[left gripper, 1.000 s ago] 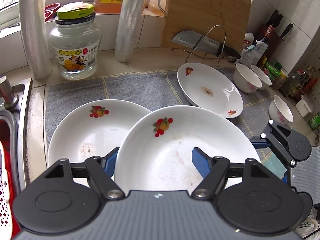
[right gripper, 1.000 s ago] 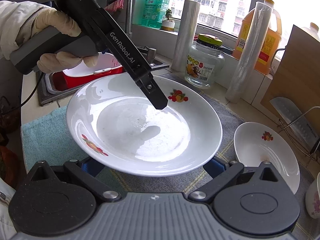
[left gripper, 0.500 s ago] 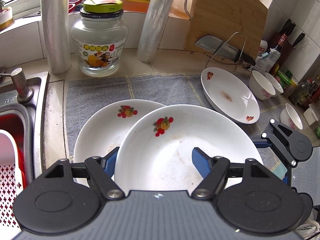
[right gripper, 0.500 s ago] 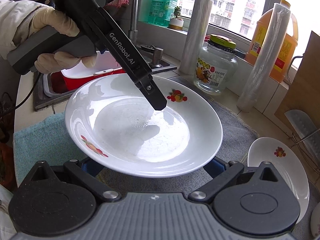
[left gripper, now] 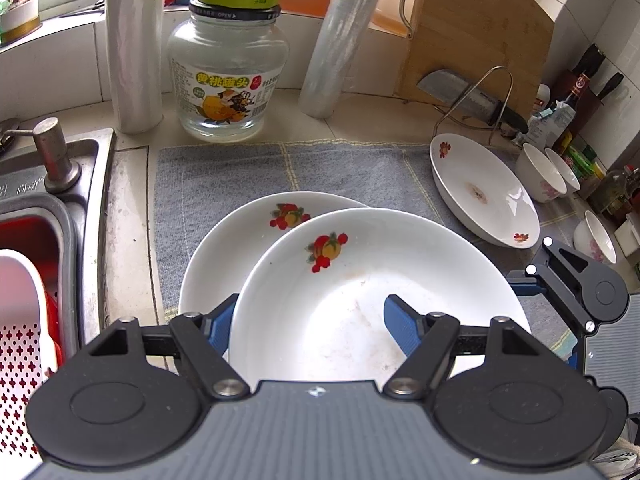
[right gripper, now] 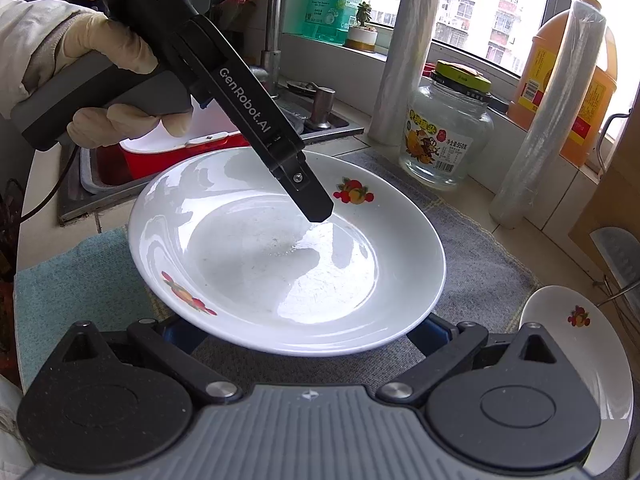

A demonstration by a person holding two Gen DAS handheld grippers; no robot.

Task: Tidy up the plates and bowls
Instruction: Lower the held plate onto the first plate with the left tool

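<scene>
A white plate with a fruit print (left gripper: 360,288) hangs tilted over the grey mat (left gripper: 320,172). My left gripper (left gripper: 308,320) is shut on its near wall, one blue pad outside the rim and the other inside the well. In the right wrist view this plate (right gripper: 280,260) lies over my right gripper (right gripper: 306,340). That gripper's jaws stand wide apart under the rim, with their tips hidden. A second matching plate (left gripper: 240,240) lies on the mat, partly under the held one. A third plate (left gripper: 480,196) lies to the right, with three small bowls (left gripper: 540,176) beyond it.
A glass jar (left gripper: 228,80) and two cling-film rolls (left gripper: 132,48) stand behind the mat. The sink (left gripper: 60,208) with a red basin is at the left. A cutting board (left gripper: 480,32), a knife on a wire rack (left gripper: 472,100) and bottles crowd the back right.
Both grippers have carried the held plate to the left, toward the sink. It now covers more of the plate on the mat. The jaws have not changed.
</scene>
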